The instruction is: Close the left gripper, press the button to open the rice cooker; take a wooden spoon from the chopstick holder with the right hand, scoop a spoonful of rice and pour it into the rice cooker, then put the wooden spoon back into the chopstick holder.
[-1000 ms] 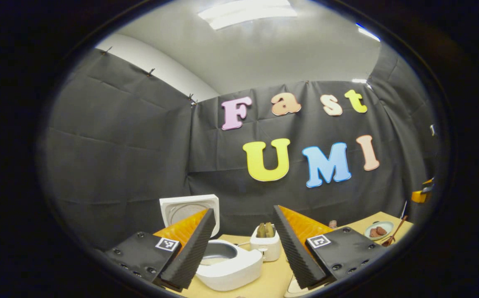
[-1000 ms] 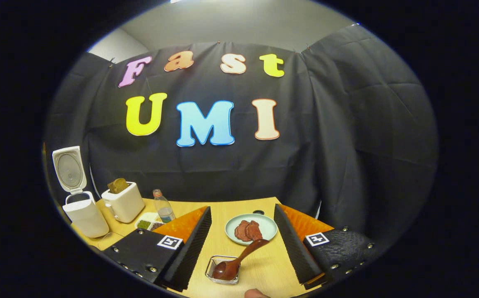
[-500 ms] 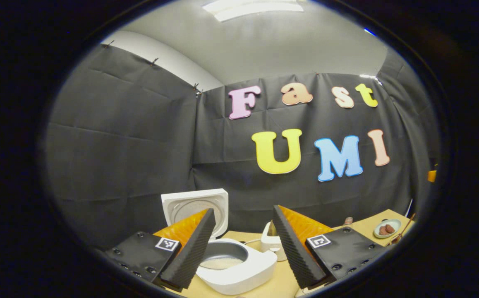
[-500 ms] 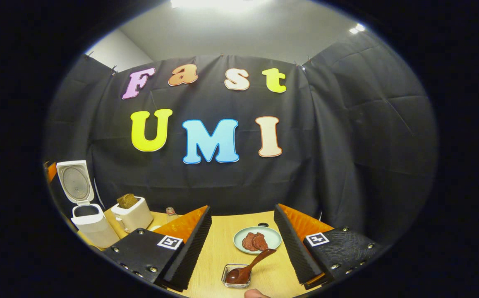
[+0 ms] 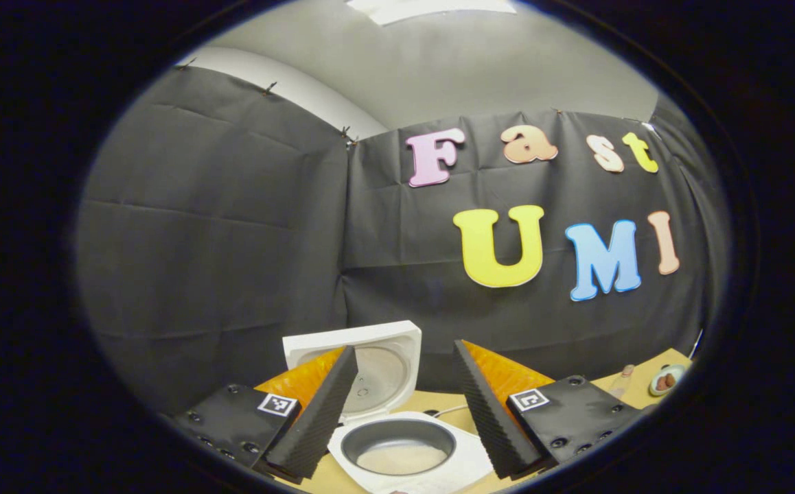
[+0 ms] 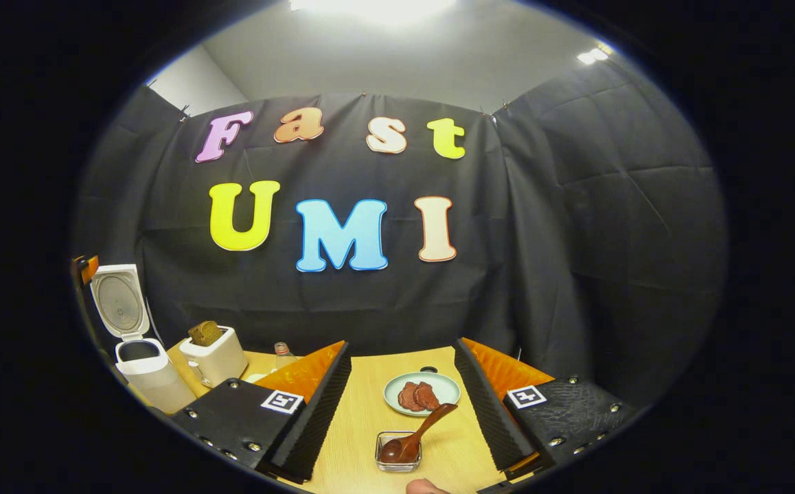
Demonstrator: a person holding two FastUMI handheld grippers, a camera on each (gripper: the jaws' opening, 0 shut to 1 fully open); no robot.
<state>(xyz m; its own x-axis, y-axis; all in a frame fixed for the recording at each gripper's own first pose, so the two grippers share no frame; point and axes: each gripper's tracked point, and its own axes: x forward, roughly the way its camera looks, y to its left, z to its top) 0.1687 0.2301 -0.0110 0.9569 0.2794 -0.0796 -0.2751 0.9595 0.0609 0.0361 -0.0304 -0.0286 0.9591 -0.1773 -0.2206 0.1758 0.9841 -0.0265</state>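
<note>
Toaster [image 6: 217, 357] with bread, bottle [image 6: 283, 355] beside it; plate [image 6: 447, 386] of meat on table [image 6: 363, 418].

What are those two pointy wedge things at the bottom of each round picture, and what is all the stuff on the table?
Those wedges are the two fingers of a gripper, a pinching tool. A person carries one in each hand, and a camera rides on each, looking forward past its fingers.

The left gripper is open and holds nothing. In its view, a white rice cooker sits just below with its lid flipped up, and pale rice lies in the pot.

The right gripper is open too, holding nothing. In front of it on the wooden table a wooden spoon rests in a small clear holder. Behind it is a plate with brown food. Farther left stand a toaster and a bottle.
</note>
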